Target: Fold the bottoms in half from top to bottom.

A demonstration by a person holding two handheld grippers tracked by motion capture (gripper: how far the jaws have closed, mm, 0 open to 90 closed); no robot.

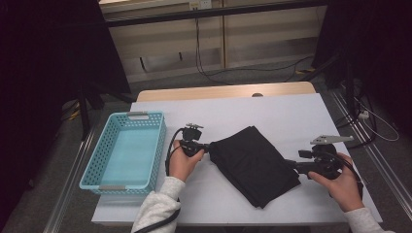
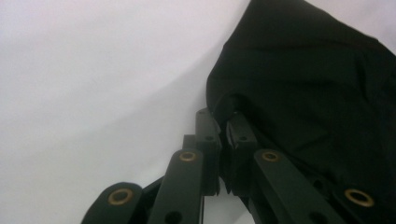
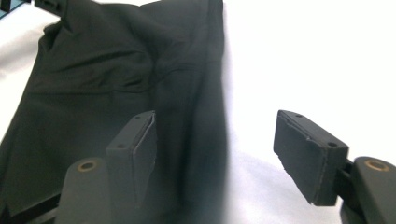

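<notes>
1. I see a folded black cloth (image 1: 253, 165) lying flat in the middle of the white desk (image 1: 291, 116), with one corner pointing toward me.
2. My left tongs (image 1: 210, 147) are at the left edge of this cloth. In the left gripper view the two jaws stand pressed together and a fold of the cloth (image 2: 308, 88) is pinched between their tips, so these tongs are closed on the fabric.
3. My right tongs (image 1: 290, 165) are at the right edge of the cloth, near its lower right side. In the right gripper view the jaws stand well apart. The edge of the cloth (image 3: 116, 88) lies between them, closer to the left pad (image 3: 135, 144), but the pads do not press on it. The other pad (image 3: 308, 154) is over the bare desk. These tongs are open.
4. A light blue plastic basket (image 1: 104, 145) stands on the left part of the desk, just beside my left hand (image 1: 182, 162) and apart from the cloth.
5. My right hand (image 1: 342, 182) holds its gripper near the right edge of the desk.
</notes>
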